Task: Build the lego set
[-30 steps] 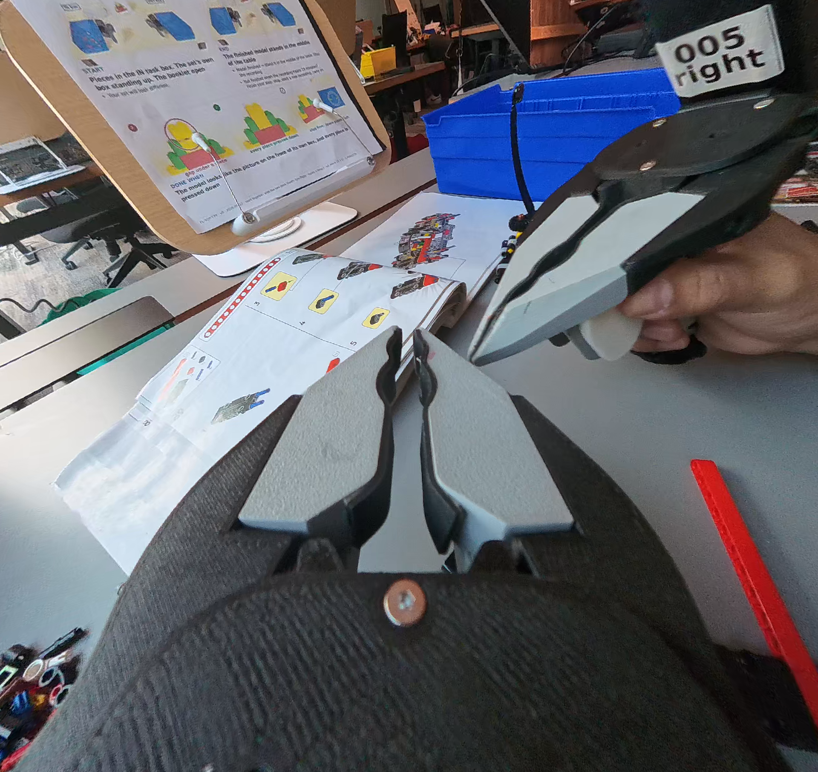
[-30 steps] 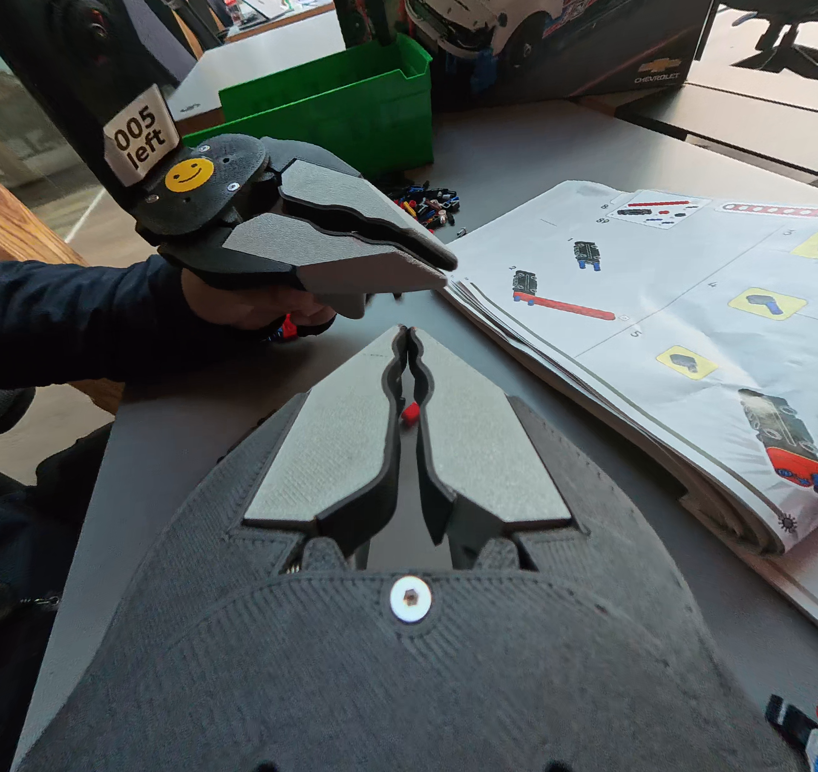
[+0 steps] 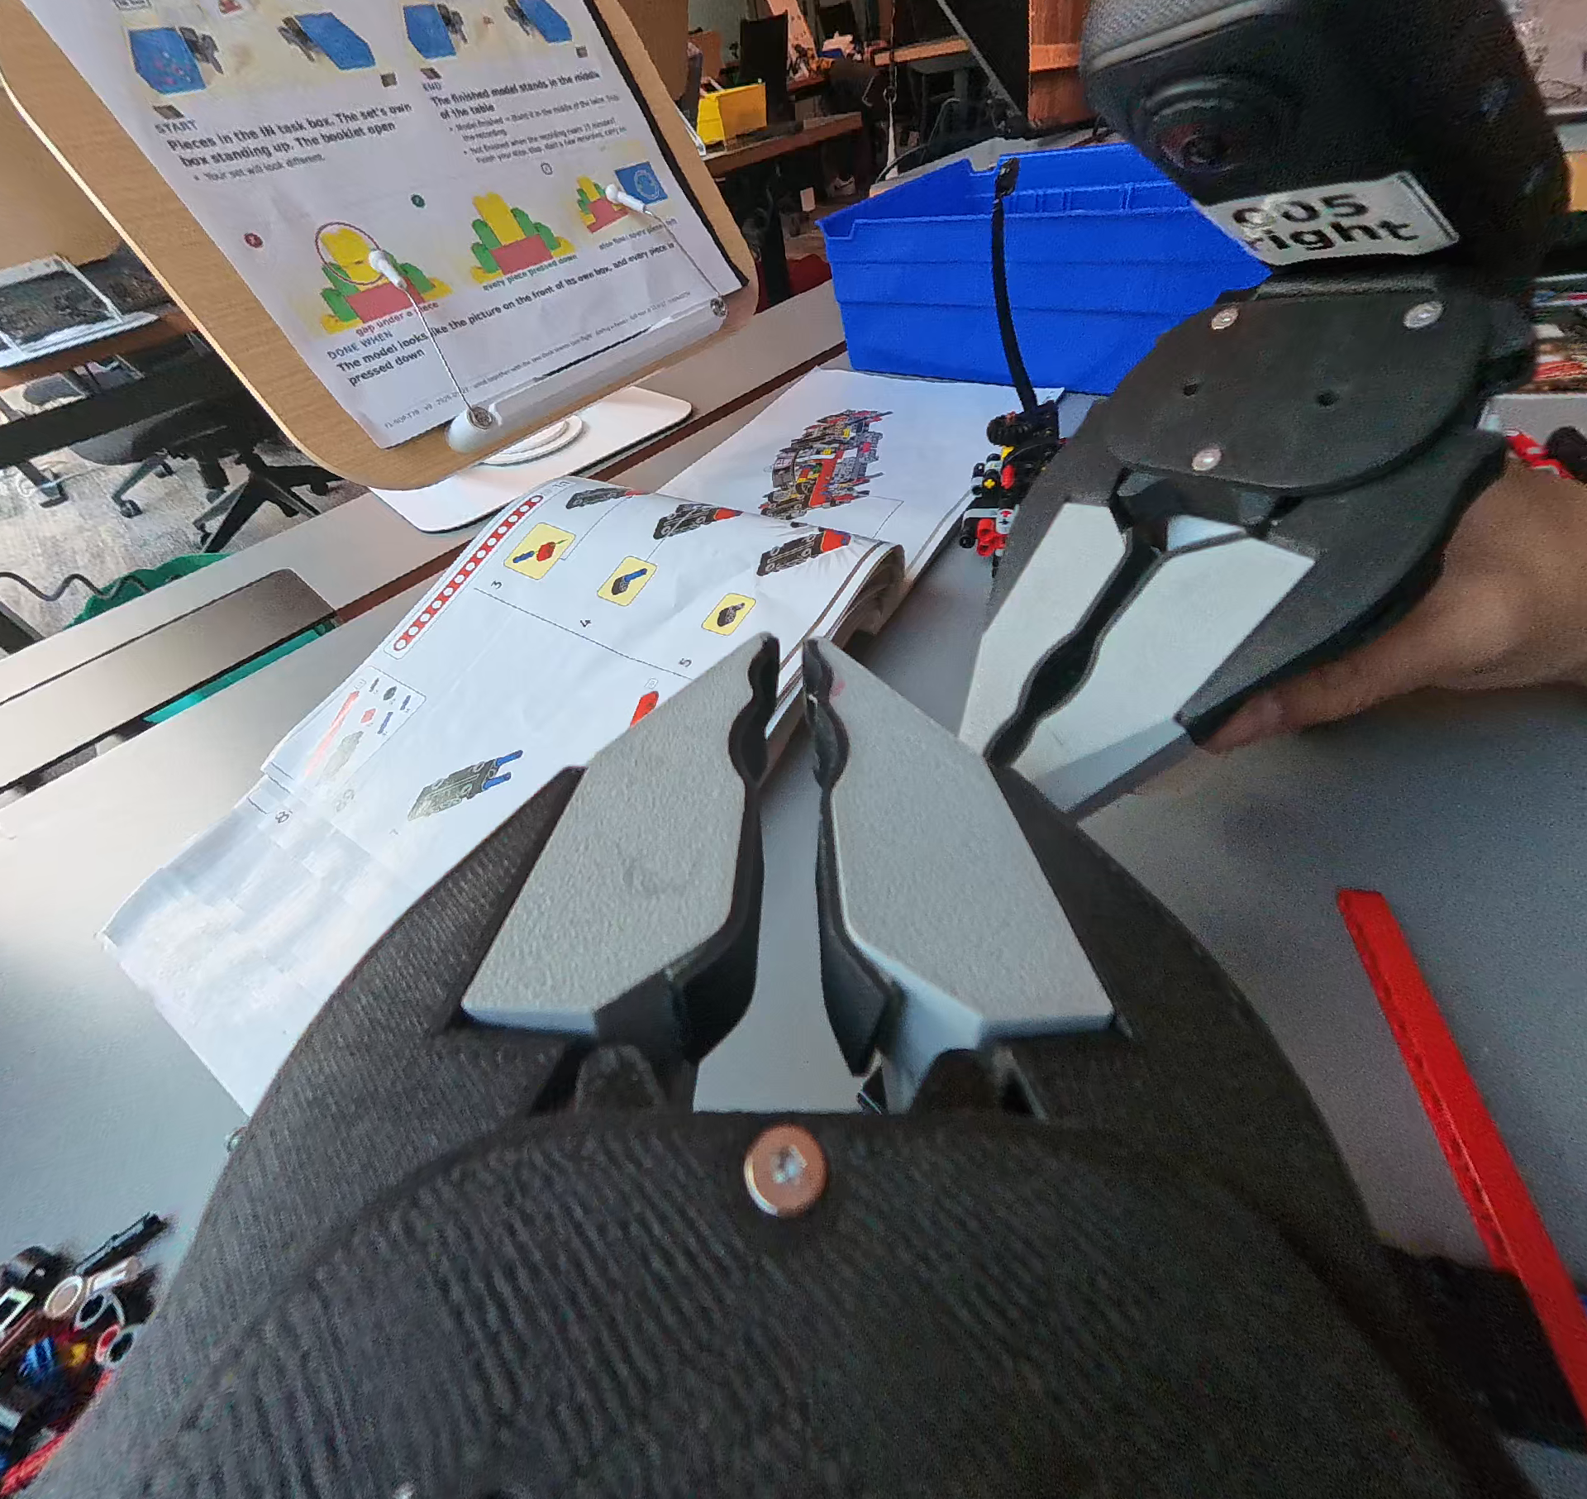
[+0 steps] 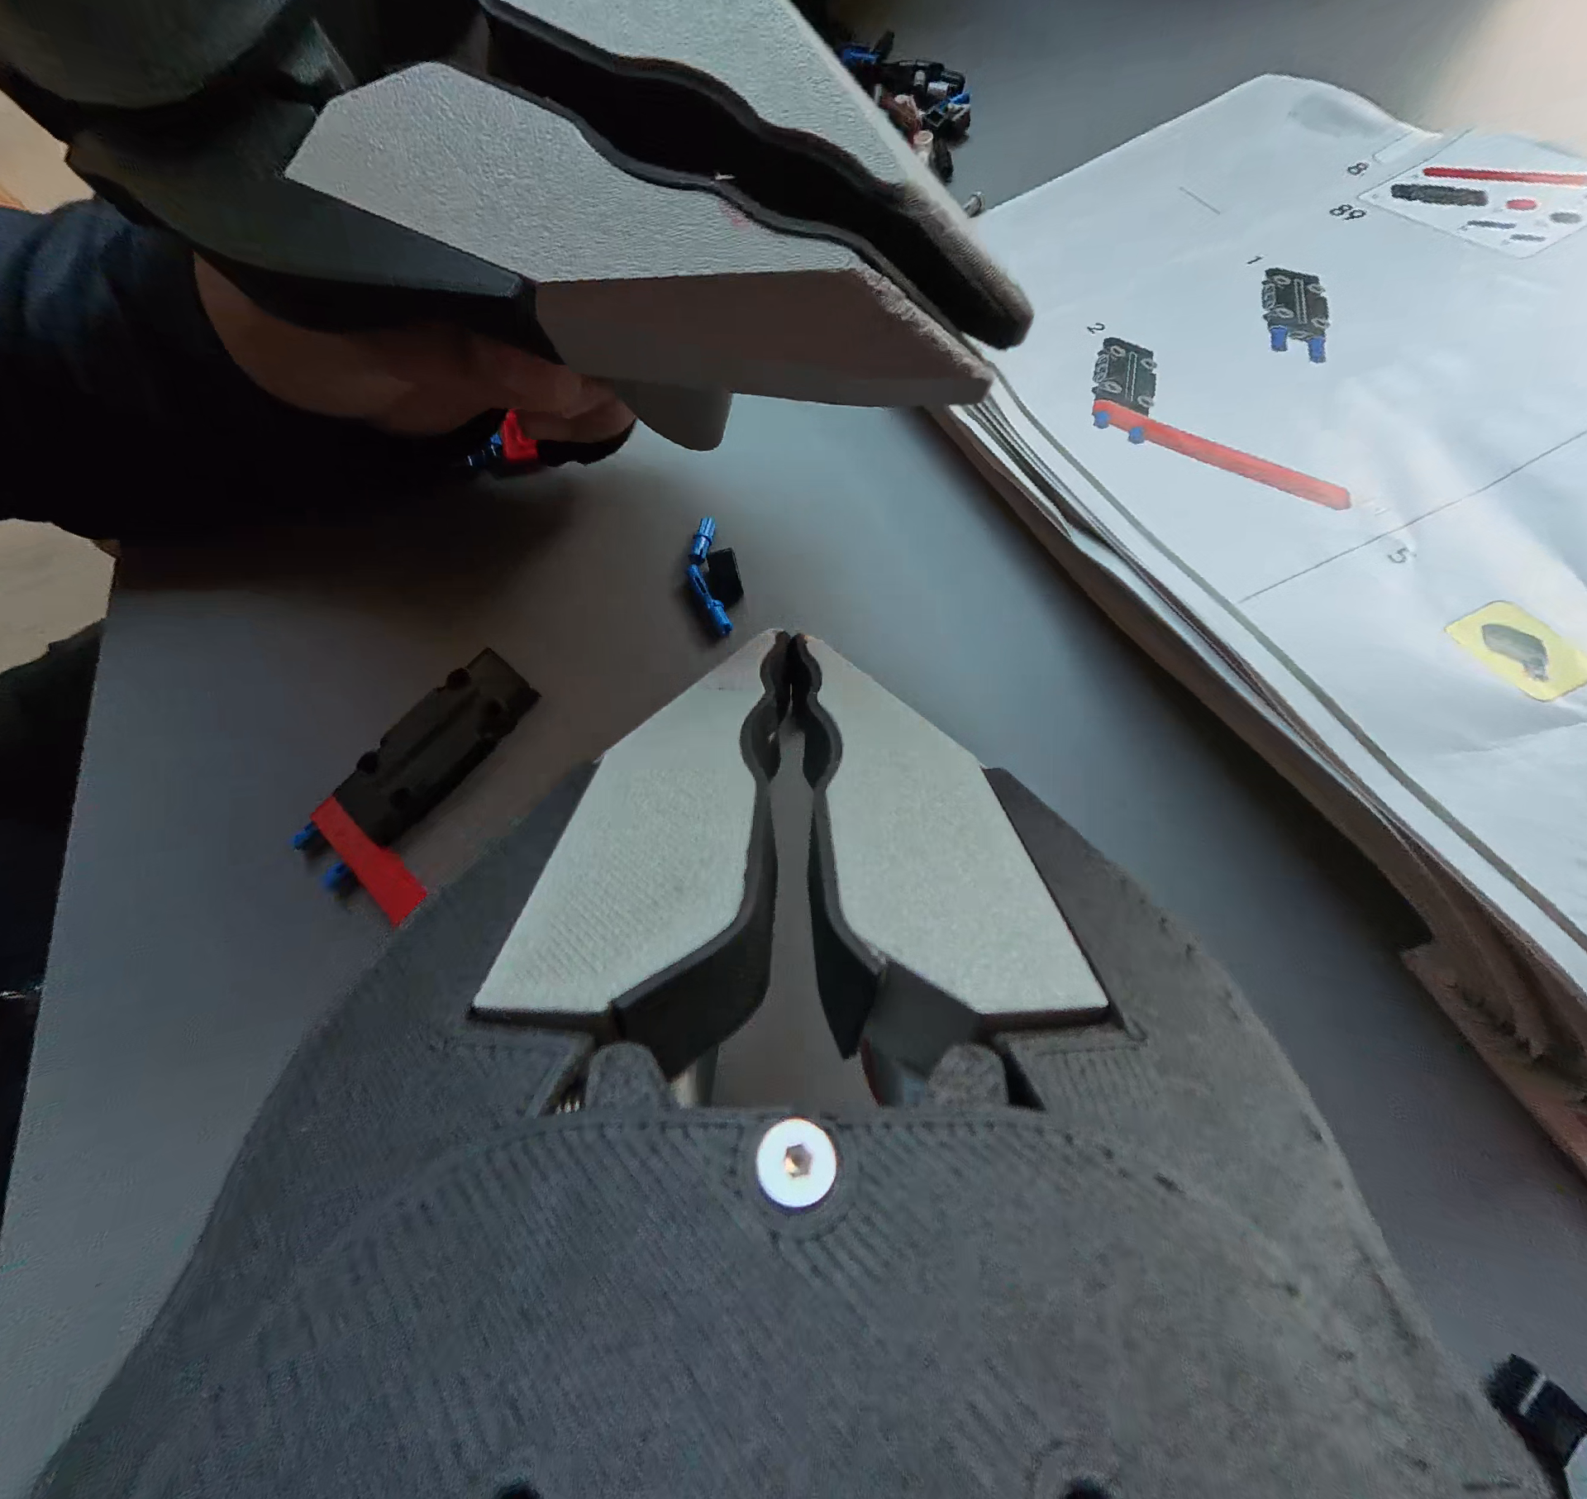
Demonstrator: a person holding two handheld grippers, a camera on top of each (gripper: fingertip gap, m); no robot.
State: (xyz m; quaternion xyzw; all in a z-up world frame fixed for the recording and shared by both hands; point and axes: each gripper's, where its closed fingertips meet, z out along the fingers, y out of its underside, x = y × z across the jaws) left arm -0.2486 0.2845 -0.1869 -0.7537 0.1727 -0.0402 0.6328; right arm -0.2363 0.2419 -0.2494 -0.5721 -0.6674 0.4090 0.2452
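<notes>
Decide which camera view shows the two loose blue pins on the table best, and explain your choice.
The right wrist view: the blue pins lie in plain sight on the grey table beside a small black piece, just beyond the fingertips. The left wrist view does not show them.

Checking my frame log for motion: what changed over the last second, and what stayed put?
The two tools drew closer. The right tool now looms nearer in the left view. The left tool fills the top of the right view, its tip at the edge of the open white instruction booklet. The right view tipped down toward two small blue plastic pins. Both tools stayed shut; the booklet and the long red plastic beam are unmoved.
</notes>
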